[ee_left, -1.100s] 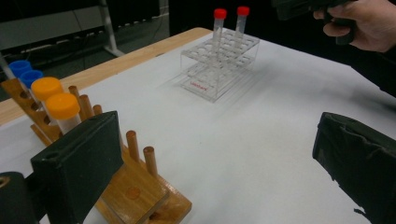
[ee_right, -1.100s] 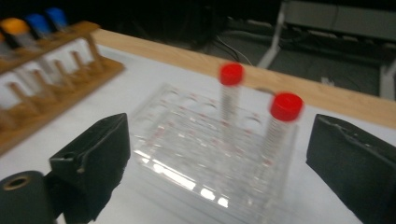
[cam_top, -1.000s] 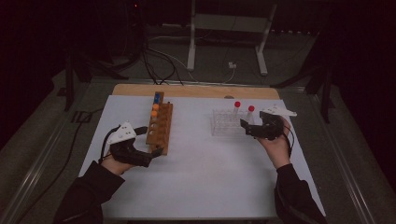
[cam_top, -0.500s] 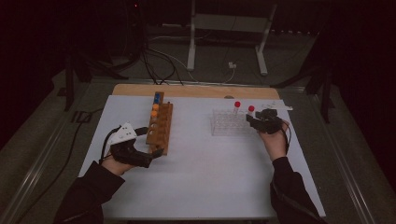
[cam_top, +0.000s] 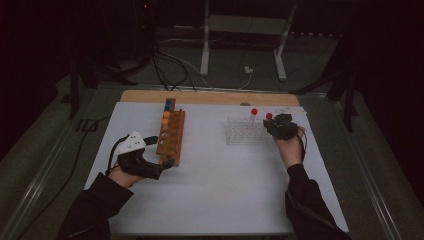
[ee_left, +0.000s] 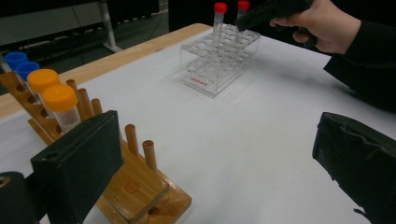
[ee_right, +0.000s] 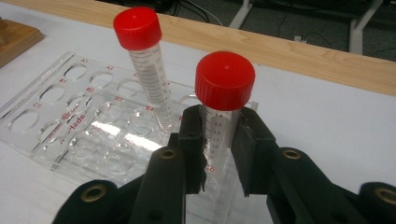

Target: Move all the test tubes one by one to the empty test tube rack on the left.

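Note:
A clear plastic rack (cam_top: pixel 242 131) at the right holds two red-capped tubes. My right gripper (ee_right: pixel 219 116) is at the rack's right end and its jaws have just been closing; they are now shut on the nearer red-capped tube (ee_right: pixel 225 79), just below its cap. The tube stands upright in its hole. The second red-capped tube (ee_right: pixel 137 28) leans in a hole farther left. A wooden peg rack (cam_top: pixel 171 132) at the left carries orange-capped tubes (ee_left: pixel 60 98) and blue-capped tubes (ee_left: pixel 16 59). My left gripper (cam_top: pixel 159 151) is open at that rack's near end, its jaws wide apart.
A white sheet (cam_top: pixel 220 190) covers the table, and a strip of bare wood (cam_top: pixel 210 97) shows at the far edge. On the floor beyond the table lie cables (cam_top: pixel 170 65) and the legs of a white stand (cam_top: pixel 205 50). A metal rail (cam_top: pixel 40 170) runs along the left.
My right gripper has moved in to the clear rack's right end and closed on the red-capped tube. The left hand and gripper have stayed by the wooden rack.

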### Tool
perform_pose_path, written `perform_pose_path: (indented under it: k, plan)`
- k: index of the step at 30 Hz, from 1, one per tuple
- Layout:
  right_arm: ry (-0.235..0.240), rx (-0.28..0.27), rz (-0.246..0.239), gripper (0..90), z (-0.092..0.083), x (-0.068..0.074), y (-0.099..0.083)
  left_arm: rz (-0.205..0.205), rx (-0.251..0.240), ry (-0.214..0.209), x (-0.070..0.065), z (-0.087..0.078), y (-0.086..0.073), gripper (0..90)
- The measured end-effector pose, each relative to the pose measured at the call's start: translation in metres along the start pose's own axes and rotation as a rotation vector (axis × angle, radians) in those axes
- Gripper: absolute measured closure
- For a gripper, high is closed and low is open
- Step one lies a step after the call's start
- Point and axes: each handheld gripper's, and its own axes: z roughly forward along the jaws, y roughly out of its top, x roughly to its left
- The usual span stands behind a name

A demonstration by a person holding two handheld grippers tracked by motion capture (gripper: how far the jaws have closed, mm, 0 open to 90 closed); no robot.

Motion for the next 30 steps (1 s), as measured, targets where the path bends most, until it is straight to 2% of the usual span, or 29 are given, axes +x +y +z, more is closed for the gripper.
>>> perform_pose_path:
  k: [6,16,23,30]
  plan:
    - [0.001,-0.026,0.004,74.7,-0.009,-0.001,0.006,-0.003,0.003,-0.007,0.0,0.0,0.0,2.3]
    - [0.011,-0.09,-0.022,74.8,-0.042,0.001,0.029,0.005,0.006,-0.022,-0.003,0.001,0.005,2.4]
    - [0.035,-0.108,-0.06,74.8,-0.061,0.012,0.037,0.011,0.018,-0.035,-0.005,0.003,0.008,2.4]
    - [0.104,-0.112,-0.107,74.8,-0.074,0.031,0.038,0.016,0.024,-0.049,-0.008,0.006,0.009,2.4]
